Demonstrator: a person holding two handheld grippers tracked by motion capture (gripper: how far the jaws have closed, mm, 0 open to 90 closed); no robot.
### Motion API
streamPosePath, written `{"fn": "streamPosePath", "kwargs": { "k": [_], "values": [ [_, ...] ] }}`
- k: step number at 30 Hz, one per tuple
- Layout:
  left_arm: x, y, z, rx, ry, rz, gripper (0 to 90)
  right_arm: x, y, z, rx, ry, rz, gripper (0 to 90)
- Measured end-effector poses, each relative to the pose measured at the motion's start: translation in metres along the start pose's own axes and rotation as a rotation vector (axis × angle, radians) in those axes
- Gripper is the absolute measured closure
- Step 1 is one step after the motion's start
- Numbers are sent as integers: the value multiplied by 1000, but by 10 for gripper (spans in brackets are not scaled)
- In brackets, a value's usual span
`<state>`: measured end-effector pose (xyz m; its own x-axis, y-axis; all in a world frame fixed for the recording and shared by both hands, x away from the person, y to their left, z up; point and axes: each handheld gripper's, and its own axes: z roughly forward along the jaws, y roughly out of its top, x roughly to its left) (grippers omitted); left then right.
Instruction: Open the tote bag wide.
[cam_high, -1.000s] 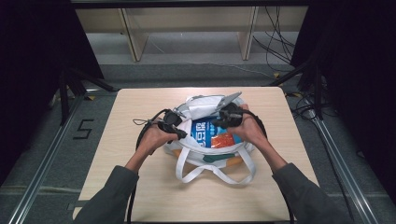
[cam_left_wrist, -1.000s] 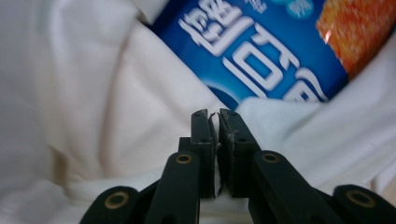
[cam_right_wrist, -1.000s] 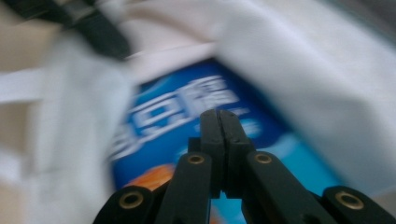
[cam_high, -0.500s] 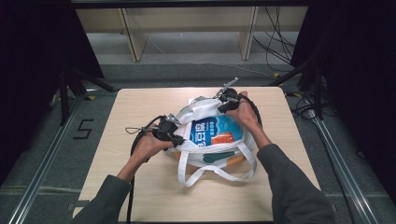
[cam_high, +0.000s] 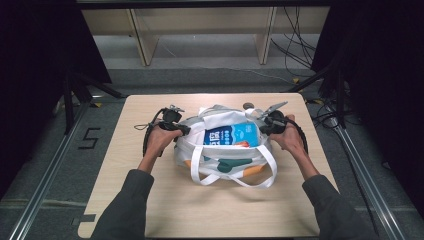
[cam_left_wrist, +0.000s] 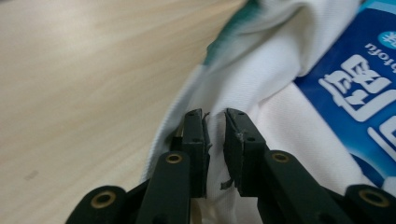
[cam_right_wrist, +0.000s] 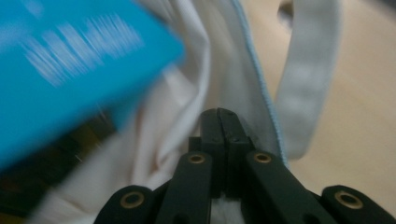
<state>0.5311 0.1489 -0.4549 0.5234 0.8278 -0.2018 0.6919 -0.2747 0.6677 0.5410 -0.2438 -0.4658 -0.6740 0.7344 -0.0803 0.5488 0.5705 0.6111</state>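
Observation:
A white tote bag (cam_high: 220, 161) lies in the middle of the wooden table (cam_high: 150, 200), its mouth spread wide. Inside lies a blue package (cam_high: 232, 135) with white print. My left gripper (cam_high: 182, 129) is at the bag's left rim. In the left gripper view its jaws (cam_left_wrist: 215, 116) have just been opening: a narrow gap shows, with white bag fabric (cam_left_wrist: 271, 70) between the pads and the blue package (cam_left_wrist: 355, 88) to the right. My right gripper (cam_high: 262, 127) is at the bag's right rim. In the right gripper view it (cam_right_wrist: 219, 112) is shut on the white fabric (cam_right_wrist: 224, 60).
The bag's two white handle straps (cam_high: 235, 180) loop toward the table's near edge; one strap (cam_right_wrist: 308, 79) hangs beside the right jaws. Something orange (cam_high: 243, 145) shows under the package. A small dark round object (cam_high: 247, 105) lies behind the bag. Bare tabletop (cam_left_wrist: 84, 70) lies left of the bag.
The two hands have drawn apart: the right came down from above the bag's back to its right side, the left shifted left and away. The bag's mouth is stretched wider and lies flatter.

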Motion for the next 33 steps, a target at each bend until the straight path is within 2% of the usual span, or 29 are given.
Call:
{"fn": "streamPosePath", "kwargs": {
  "k": [1, 2, 3, 4, 5, 6, 7, 8, 9, 10, 11, 12, 13, 14, 15, 16, 17, 18, 20, 22, 24, 25, 26, 27, 29, 30, 33],
  "values": [
    [5, -1, 4, -16, -21, -62, 782, -2, -6, 5, 23, 25, 28, 900],
    [1, 1, 2, 1, 3, -34, 785, -2, -8, 8, 32, 33, 50, 900],
    [-5, 4, 0, 15, 36, 33, 784, 0, -5, 6, 39, 22, 37, 900],
    [-10, 7, -3, 17, 50, 60, 786, 3, 0, 2, 57, 0, 0, 900],
    [-14, 9, -7, -11, 65, 57, 787, 5, 5, -4, 52, -14, -19, 900],
    [-16, 10, -10, -23, 62, 61, 778, 6, 10, -14, 40, -15, -13, 900],
    [-20, 11, -14, -42, 59, 68, 746, 12, 18, -31, -44, -20, -10, 900],
    [-25, 11, -18, -47, 61, 93, 746, 12, 18, -31, -44, -20, -10, 900],
    [-32, 11, -22, -50, 49, 122, 741, 15, 22, -41, -77, -1, -42, 900],
    [-39, 10, -25, -52, 26, 152, 736, 25, 24, -50, -80, 17, -19, 900],
    [-47, 8, -29, -59, 8, 176, 728, 34, 25, -58, -91, 41, -32, 899],
    [-54, 6, -32, -60, -11, 195, 727, 40, 24, -62, -134, 79, -95, 899],
    [-60, 3, -34, -47, -37, 215, 727, 50, 22, -67, -123, 108, -94, 899],
    [-66, -1, -35, -26, -49, 241, 728, 59, 18, -69, -117, 126, -129, 899],
    [-70, -6, -36, 11, -53, 283, 732, 67, 14, -71, -98, 145, -155, 900],
    [-73, -13, -36, 35, -47, 306, 737, 73, 8, -73, -83, 134, -184, 900],
    [-75, -21, -37, 57, -53, 317, 737, 80, 2, -77, -72, 141, -186, 900],
    [-75, -26, -38, 69, -55, 330, 751, 84, -7, -81, -71, 181, -201, 900],
    [-75, -37, -39, 69, -68, 312, 768, 91, -22, -84, -42, 186, -177, 900],
    [-80, -40, -40, 65, -67, 323, 783, 96, -35, -77, 4, 204, -168, 900],
    [-86, -42, -41, 74, -44, 367, 805, 94, -32, -78, -18, 205, -184, 900],
    [-87, -43, -42, 57, -36, 359, 808, 93, -29, -81, -41, 202, -181, 900],
    [-86, -42, -46, 47, -49, 351, 804, 90, -25, -84, -69, 183, -184, 900],
    [-83, -41, -53, -1, -76, 308, 785, 90, -22, -87, -88, 171, -170, 900],
    [-80, -37, -59, -58, -122, 256, 766, 84, -16, -90, -124, 159, -167, 900],
    [-81, -38, -58, -57, -126, 257, 766, 82, -13, -90, -137, 152, -159, 900],
    [-89, -46, -48, 2, -155, 299, 771, 75, -6, -88, -150, 139, -128, 900]
  ]
}}
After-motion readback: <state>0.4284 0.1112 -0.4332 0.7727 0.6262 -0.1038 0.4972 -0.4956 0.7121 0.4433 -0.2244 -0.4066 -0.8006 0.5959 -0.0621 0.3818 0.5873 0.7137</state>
